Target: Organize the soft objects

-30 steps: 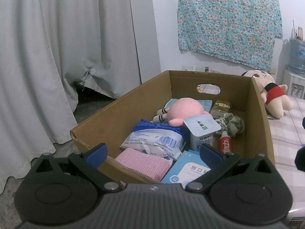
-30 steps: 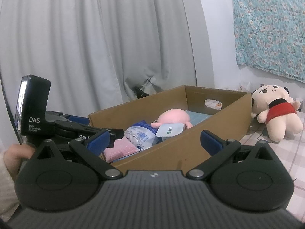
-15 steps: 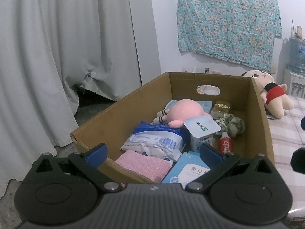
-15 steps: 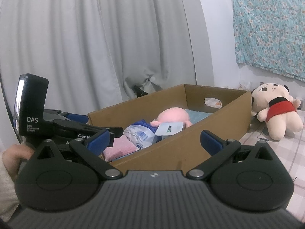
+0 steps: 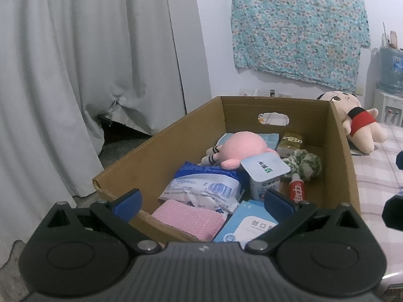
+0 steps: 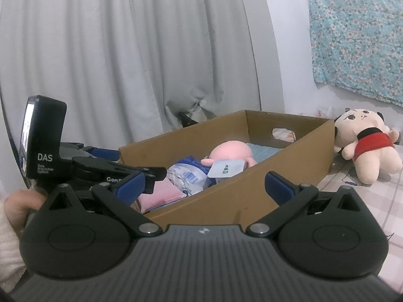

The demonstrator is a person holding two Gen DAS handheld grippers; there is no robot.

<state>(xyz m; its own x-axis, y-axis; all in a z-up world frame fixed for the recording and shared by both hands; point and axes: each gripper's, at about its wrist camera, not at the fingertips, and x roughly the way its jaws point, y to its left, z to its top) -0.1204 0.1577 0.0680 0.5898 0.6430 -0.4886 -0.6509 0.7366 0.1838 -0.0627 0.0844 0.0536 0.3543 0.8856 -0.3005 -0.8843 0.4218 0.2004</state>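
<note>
A cardboard box (image 5: 161, 151) (image 6: 289, 173) stands on the checked bed cover. Inside lie a pink plush (image 5: 241, 148) (image 6: 231, 152), a blue-white wipes pack (image 5: 204, 188), a pink sponge pad (image 5: 189, 220), a yoghurt cup (image 5: 264, 176), a light blue packet (image 5: 252, 226), a green scrunchie (image 5: 304, 164) and a red tube (image 5: 298, 191). A doll in red (image 5: 360, 123) (image 6: 367, 148) lies outside, right of the box. My left gripper (image 5: 202, 200) hangs open over the box's near end. My right gripper (image 6: 204, 185) is open and empty in front of the box's right wall.
Grey curtains (image 5: 75, 75) hang on the left with floor below. A floral cloth (image 5: 297, 27) hangs on the wall. A water dispenser (image 5: 390, 75) stands far right. In the right wrist view the left gripper's body (image 6: 83, 163) and a hand (image 6: 17, 203) sit at left.
Both views shift only slightly; the box and its contents stay put and both grippers remain open.
</note>
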